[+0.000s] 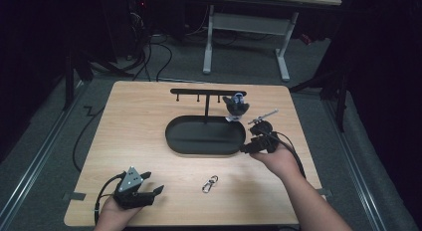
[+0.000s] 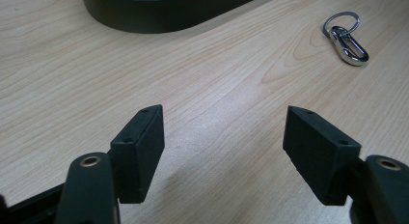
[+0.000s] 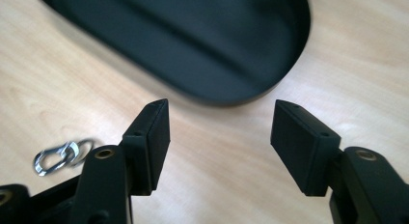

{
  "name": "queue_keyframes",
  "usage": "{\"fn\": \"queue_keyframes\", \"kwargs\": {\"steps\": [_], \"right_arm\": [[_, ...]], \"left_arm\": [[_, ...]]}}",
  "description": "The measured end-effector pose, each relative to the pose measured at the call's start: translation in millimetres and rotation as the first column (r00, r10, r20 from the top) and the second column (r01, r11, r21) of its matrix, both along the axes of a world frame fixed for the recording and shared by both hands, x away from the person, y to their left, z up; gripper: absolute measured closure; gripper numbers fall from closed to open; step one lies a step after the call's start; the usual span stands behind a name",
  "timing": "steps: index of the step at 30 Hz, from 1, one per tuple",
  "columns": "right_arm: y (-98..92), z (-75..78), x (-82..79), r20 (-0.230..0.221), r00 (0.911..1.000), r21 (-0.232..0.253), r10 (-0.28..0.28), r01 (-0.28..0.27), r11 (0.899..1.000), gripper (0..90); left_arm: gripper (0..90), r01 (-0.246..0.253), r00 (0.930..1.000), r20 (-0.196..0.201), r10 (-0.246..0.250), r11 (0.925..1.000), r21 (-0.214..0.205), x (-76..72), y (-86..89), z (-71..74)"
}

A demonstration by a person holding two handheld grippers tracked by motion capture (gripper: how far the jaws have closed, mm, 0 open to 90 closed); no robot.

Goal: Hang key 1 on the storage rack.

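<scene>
Your left tool [image 1: 149, 183] rests low at the near left corner of the bench [image 1: 139, 121], held in your left hand [image 1: 112, 213], with the grey three-cornered plate on top of it. Its jaws stand spread wide, and in the left gripper view [image 2: 224, 137] there is nothing between them but bare wood. From that tool, the silver carabiner clip [image 2: 348, 36] with its key ring lies farther out on the wood, apart from both jaws.

On the bench, the clip [image 1: 210, 183] lies near the near edge, about midway along it, between your two hands and touching neither tool. It sits on the wood just short of the black oval tray [image 1: 174, 136], which occupies the middle of the bench.

Your right tool [image 1: 244, 149] is held by your right hand [image 1: 278, 159] just off the right end of the tray, pointing towards the left edge of the bench. Its jaws are also spread, pinching nothing; in the right gripper view [image 3: 219, 132] they frame the tray's rounded end [image 3: 270, 79] and bare wood, with the clip [image 3: 60, 156] lying off to the side beyond one jaw, slightly blurred.

A black hook rack [image 1: 208, 92] rises from the far side of the tray, and a small dark charm [image 1: 236, 105] hangs at its right end. A thin metal piece [image 1: 263, 115] lies on the wood just right of it.
</scene>
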State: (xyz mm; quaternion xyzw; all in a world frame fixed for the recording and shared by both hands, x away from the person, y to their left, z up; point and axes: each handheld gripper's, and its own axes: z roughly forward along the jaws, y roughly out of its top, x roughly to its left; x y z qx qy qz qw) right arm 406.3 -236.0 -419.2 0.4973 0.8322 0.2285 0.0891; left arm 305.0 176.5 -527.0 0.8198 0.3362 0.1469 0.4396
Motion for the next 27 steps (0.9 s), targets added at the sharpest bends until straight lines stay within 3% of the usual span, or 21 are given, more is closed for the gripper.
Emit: {"fn": "queue_keyframes", "kwargs": {"steps": [1,4,5,6,9,12,13,15,18,21,23,25,27], "right_arm": [[0.0,0.0,0.0,0.000,1.0000,0.000,0.000,0.000,1.000,41.4],[-6.4,-9.4,-24.2,0.071,0.9974,0.024,-0.009,0.007,1.000,45.9],[-6.4,-9.4,-24.2,0.071,0.9974,0.024,-0.009,0.007,1.000,45.9],[-11.2,-16.2,-36.0,0.111,0.9937,0.033,-0.014,0.011,0.999,48.2],[-17.5,-24.0,-47.6,0.144,0.9891,0.059,-0.030,0.022,0.998,52.1],[-29.7,-37.8,-65.6,0.186,0.9816,0.123,-0.043,0.020,0.992,68.1],[-33.6,-43.1,-71.9,0.207,0.9771,0.133,-0.048,0.021,0.991,75.3],[-40.6,-53.8,-85.4,0.237,0.9691,0.157,-0.068,0.031,0.987,89.6],[-51.8,-68.6,-103.4,0.279,0.9547,0.191,-0.103,0.050,0.980,90.0],[-63.9,-82.0,-122.8,0.326,0.9319,0.257,-0.160,0.075,0.964,90.0],[-72.6,-85.1,-129.1,0.289,0.9370,0.338,-0.196,0.092,0.937,86.4],[-75.8,-82.1,-132.5,0.310,0.9319,0.321,-0.189,0.084,0.943,83.8],[-78.4,-83.0,-133.0,0.307,0.9320,0.331,-0.193,0.085,0.940,83.7]], "left_arm": [[32.2,-0.001,1.0000,-0.003,0.001,1.0000,-0.002,-0.3,-0.8,0.2],[35.3,-0.003,1.0000,-0.009,0.003,1.0000,-0.007,-1.2,-2.1,1.6],[35.3,-0.005,0.9999,-0.012,0.004,1.0000,-0.009,-1.5,-2.5,2.1],[37.4,-0.007,0.9999,-0.015,0.007,0.9999,-0.011,-1.8,-3.0,2.4],[40.9,-0.005,0.9993,-0.038,0.005,0.9999,-0.013,-2.5,-5.6,2.6],[51.9,-0.004,0.9980,-0.064,0.002,0.9998,-0.018,-3.6,-9.1,2.8],[51.9,-0.004,0.9976,-0.069,0.002,0.9997,-0.022,-4.4,-10.6,2.9],[59.3,-0.008,0.9980,-0.062,0.008,0.9999,-0.008,-6.7,-14.3,3.6],[74.7,-0.018,0.9973,-0.071,0.019,0.9998,0.011,-8.9,-23.3,4.2],[83.7,-0.024,0.9952,-0.094,0.027,0.9992,0.033,-7.1,-40.6,2.3],[85.7,-0.017,0.9951,-0.097,0.022,0.9985,0.053,-4.1,-57.6,1.7],[86.4,-0.009,0.9953,-0.095,0.014,0.9982,0.060,-1.3,-75.8,1.3],[86.4,0.000,0.9944,-0.106,0.006,0.9986,0.053,1.6,-94.9,0.5]]}}
